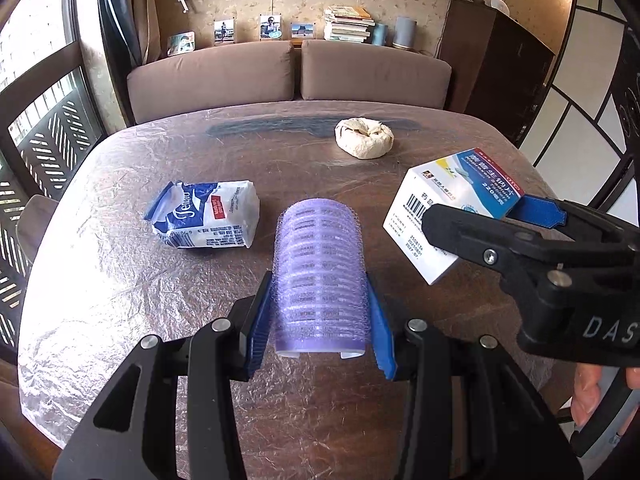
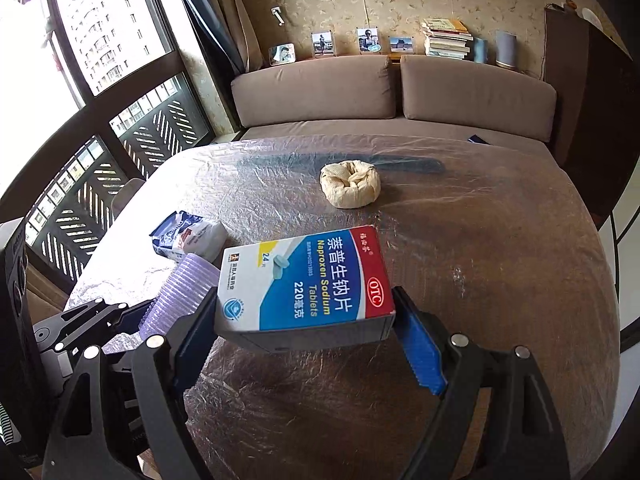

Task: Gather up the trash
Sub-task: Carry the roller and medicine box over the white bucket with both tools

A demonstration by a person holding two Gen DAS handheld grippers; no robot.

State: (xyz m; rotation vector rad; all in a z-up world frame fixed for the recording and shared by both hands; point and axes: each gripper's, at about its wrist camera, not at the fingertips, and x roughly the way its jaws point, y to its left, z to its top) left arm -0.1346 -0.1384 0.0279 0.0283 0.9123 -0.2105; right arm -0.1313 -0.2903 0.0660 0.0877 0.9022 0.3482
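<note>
Left gripper [image 1: 320, 312] clamped on purple hair roller [image 1: 320, 272], right gripper [image 2: 304, 320] pinching tablet box [image 2: 304, 280] (both lifted above plastic-covered table [image 1: 120, 280]); tissue pack [image 1: 204, 216] and crumpled wad [image 1: 364, 138] lying there.

Crinkled glossy plastic film [image 1: 100, 280] covers the wooden table; bristly plastic roller [image 1: 320, 276]; cardboard box [image 2: 304, 280].

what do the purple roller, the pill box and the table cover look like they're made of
Purple roller: looks like plastic, translucent, ribbed, wrapped in fuzzy mesh.
Pill box: printed cardboard by its sharp folded edges, slightly glossy.
Table cover: thin clear plastic film, judging by the crinkles and glare, over dark wood.
</note>
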